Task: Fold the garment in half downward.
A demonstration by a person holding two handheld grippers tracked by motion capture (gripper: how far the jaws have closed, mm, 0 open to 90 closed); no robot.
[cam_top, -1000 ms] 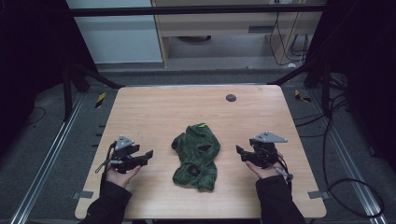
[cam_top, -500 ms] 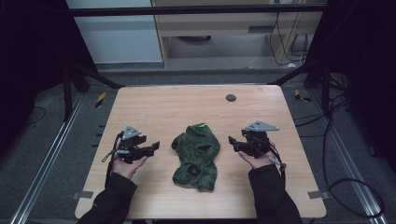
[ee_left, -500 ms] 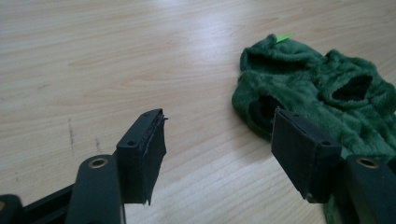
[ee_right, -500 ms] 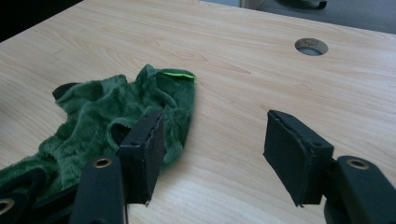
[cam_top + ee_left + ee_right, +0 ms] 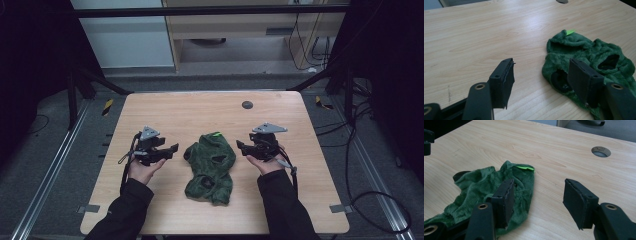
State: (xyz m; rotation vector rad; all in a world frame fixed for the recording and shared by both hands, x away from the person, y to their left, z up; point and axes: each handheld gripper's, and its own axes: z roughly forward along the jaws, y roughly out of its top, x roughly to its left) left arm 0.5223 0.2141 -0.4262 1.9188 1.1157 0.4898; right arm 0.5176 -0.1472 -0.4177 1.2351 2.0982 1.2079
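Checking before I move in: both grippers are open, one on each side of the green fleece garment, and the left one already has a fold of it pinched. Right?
Not quite. The left gripper holds nothing: the left gripper view shows its jaws apart with bare table between them, short of the green fleece garment. The rest stands.

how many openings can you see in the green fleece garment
3. In the left gripper view of the green fleece garment: one dark hole toward its right side, one at the near left edge, a third at the far end below the bright tag. Folds may hide more.

No legible txt anywhere.
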